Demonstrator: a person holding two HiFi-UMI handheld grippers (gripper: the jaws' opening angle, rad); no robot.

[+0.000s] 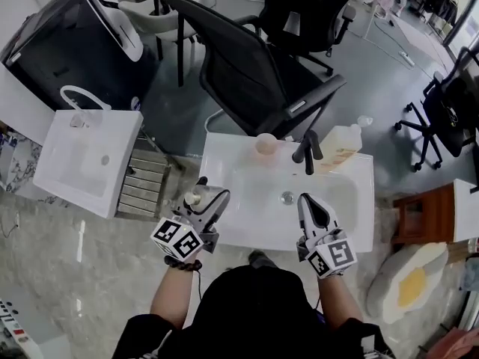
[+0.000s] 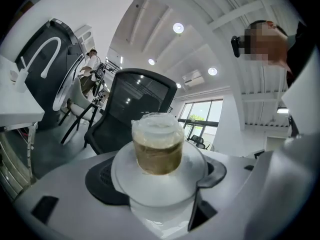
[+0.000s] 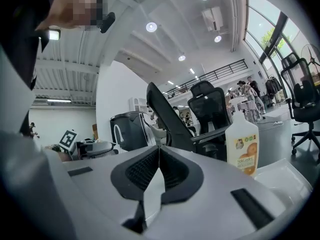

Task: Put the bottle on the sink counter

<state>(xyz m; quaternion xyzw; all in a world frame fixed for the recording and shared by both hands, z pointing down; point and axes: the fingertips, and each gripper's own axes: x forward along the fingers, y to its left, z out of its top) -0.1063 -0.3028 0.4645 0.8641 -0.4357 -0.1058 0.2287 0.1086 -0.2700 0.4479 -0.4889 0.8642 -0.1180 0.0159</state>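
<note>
White jaws of the left gripper (image 1: pixel 203 200) are squeezing the bottle (image 2: pixel 157 149) around its round body, cap showing on top; the bottle is hanging over the front left edge of the sink (image 1: pixel 247 226), not yet on the counter. The right gripper (image 1: pixel 314 205) is hovering over the front right of the sink, its jaws pressed together on nothing; both grippers are pointing flat and away from the person, forearms reaching forward side by side. I am thinking the best way is going slowly to the flat rim at the back left of the sink, keeping the cap up, setting the bottom down flat, then letting go; the tap (image 1: pixel 307 149) and a soap bottle (image 1: pixel 340 144) are crowding the back right of the sink.
</note>
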